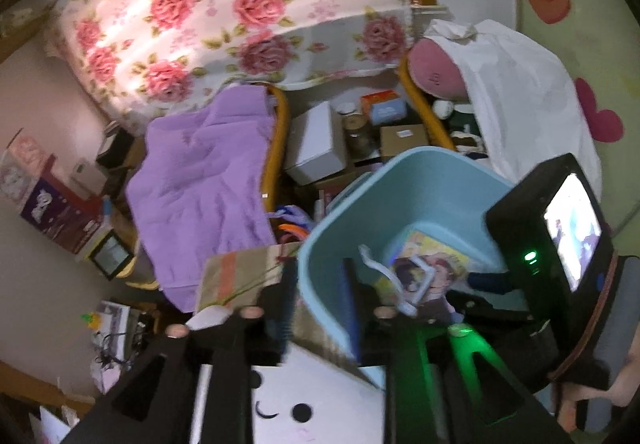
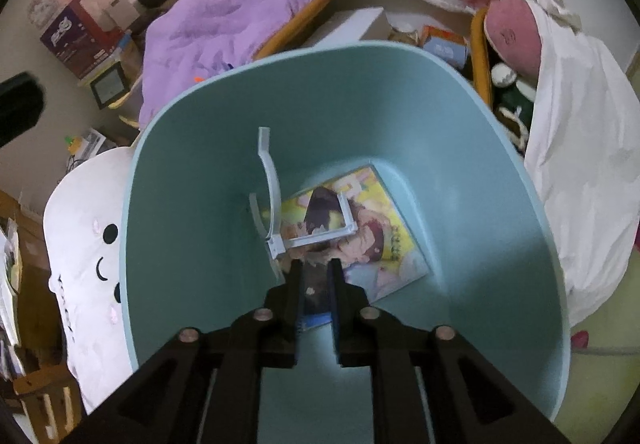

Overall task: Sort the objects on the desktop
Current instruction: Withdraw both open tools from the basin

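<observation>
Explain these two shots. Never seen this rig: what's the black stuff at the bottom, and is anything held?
No robot here: a person holds a two-finger claw in each hand, and a fisheye camera on each looks along its fingers. The left-hand view shows the left claw open astride the rim of the blue bin. The right-hand view looks down into the bin: the right claw hangs inside, fingers close together, just above a white plastic frame and an illustrated booklet. Whether it grips anything is unclear.
</observation>
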The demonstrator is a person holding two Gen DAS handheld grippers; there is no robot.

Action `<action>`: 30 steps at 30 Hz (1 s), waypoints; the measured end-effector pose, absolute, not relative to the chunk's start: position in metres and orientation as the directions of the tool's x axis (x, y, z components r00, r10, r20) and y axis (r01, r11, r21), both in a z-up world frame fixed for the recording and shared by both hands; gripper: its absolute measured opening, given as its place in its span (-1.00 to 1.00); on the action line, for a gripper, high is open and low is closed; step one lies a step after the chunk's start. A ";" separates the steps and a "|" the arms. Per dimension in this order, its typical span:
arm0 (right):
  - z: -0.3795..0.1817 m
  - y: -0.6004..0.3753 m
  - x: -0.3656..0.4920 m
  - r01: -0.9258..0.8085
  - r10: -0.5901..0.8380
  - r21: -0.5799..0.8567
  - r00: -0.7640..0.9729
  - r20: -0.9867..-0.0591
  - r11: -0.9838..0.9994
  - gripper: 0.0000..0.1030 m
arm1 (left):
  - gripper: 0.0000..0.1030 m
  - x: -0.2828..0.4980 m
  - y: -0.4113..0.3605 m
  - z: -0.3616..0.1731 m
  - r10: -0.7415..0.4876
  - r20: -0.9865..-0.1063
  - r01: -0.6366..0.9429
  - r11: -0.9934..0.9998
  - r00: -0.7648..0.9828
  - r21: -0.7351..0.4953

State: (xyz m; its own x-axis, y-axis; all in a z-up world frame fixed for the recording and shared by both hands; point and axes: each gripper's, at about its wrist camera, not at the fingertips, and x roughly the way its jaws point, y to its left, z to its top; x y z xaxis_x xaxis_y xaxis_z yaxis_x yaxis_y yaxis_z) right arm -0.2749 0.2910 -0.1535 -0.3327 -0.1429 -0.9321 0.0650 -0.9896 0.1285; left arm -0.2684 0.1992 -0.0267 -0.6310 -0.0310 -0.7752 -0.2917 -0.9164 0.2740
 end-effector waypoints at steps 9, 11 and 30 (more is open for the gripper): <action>-0.135 0.275 -0.268 0.021 -0.225 0.232 -0.339 -0.913 -0.973 -0.05 | 0.31 -0.252 0.151 -0.013 -0.086 -0.733 -0.211 -0.929 -0.674 0.303; -0.129 0.269 -0.265 0.011 -0.221 0.232 -0.345 -0.912 -0.973 -0.05 | 0.31 -0.249 0.140 -0.010 -0.085 -0.736 -0.202 -0.934 -0.672 0.293; -0.049 0.232 -0.191 -0.205 0.025 0.094 -0.513 -0.858 -0.974 0.64 | 0.57 -0.190 0.072 0.029 0.071 -0.724 -0.267 -0.950 -0.686 0.160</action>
State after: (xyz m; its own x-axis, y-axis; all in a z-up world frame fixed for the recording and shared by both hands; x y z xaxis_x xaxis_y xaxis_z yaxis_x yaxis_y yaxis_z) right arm -0.1906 0.2324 -0.0490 -0.5130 0.0253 -0.8580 -0.2052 -0.9742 0.0939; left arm -0.1900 0.0715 0.0286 -0.6865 0.0709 -0.7237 -0.2671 -0.9503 0.1602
